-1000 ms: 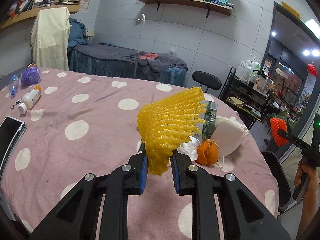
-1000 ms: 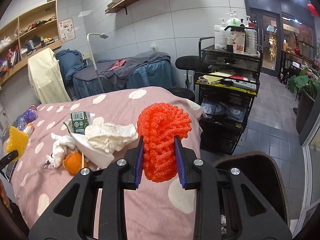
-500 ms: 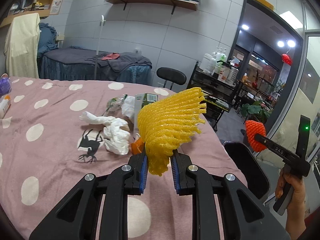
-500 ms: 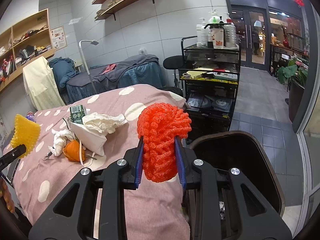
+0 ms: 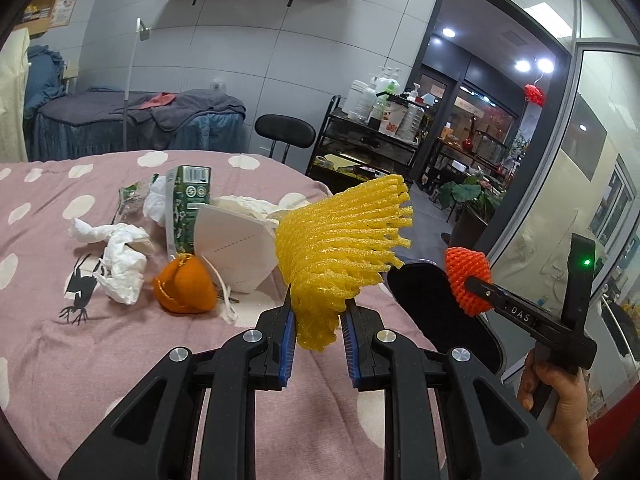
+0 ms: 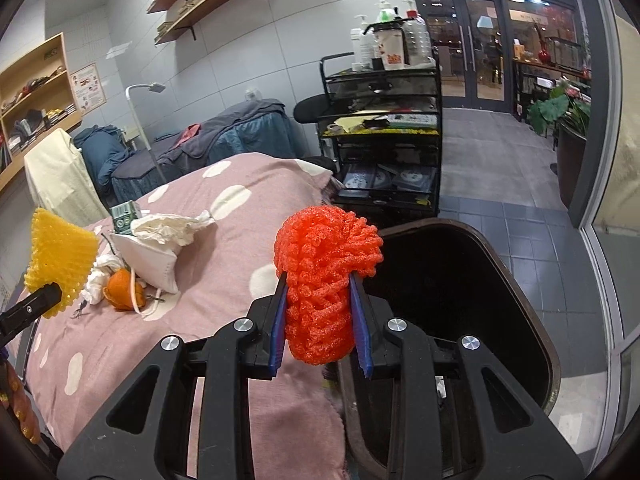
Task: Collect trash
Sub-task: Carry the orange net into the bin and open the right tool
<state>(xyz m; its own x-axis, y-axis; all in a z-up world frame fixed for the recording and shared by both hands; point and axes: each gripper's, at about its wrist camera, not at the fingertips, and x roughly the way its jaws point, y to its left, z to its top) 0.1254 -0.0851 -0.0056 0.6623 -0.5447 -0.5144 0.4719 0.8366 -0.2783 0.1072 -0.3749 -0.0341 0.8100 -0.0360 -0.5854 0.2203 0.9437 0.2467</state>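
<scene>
At my twelve o'clock I see a black trolley topped with pump bottles; at ten o'clock, a draped massage bed.

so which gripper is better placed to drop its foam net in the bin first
Right, likely. The right gripper, shut on the orange foam net, is at the black bin's rim. The left gripper, holding the yellow foam net, is over the table.
</scene>
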